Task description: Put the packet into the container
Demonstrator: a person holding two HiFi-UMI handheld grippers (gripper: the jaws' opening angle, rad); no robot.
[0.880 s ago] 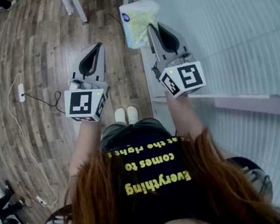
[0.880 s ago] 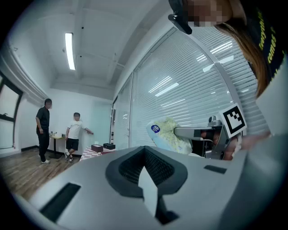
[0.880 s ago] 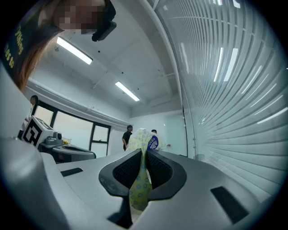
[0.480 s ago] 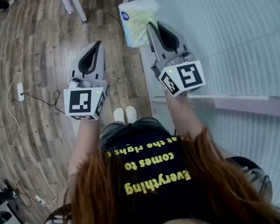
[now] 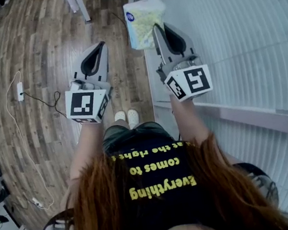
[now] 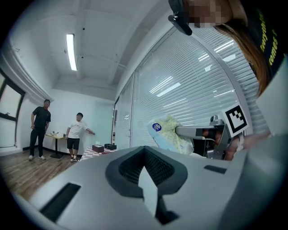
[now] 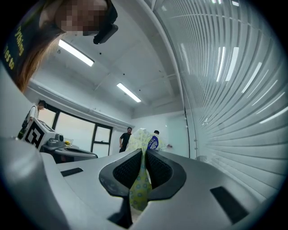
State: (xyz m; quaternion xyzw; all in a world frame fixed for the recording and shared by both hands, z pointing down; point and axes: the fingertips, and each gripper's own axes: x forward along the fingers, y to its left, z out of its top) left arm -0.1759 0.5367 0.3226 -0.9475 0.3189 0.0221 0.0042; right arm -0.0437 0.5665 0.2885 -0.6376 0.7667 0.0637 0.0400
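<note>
My right hand-held gripper [image 7: 143, 155] pinches the packet [image 5: 142, 20] by one thin edge and holds it out in the air ahead of me, beside the slatted blinds [image 5: 238, 29]. Most of the packet sticks out free past the jaws, so I judge that a quick swing could make it slip and drop to the wooden floor [image 5: 38, 41]. My left hand-held gripper [image 5: 100, 47] is pressed together on nothing and gives no support. I count one packet, two hand-held grippers, two people [image 6: 77, 134] standing far off, and no container in any view.
</note>
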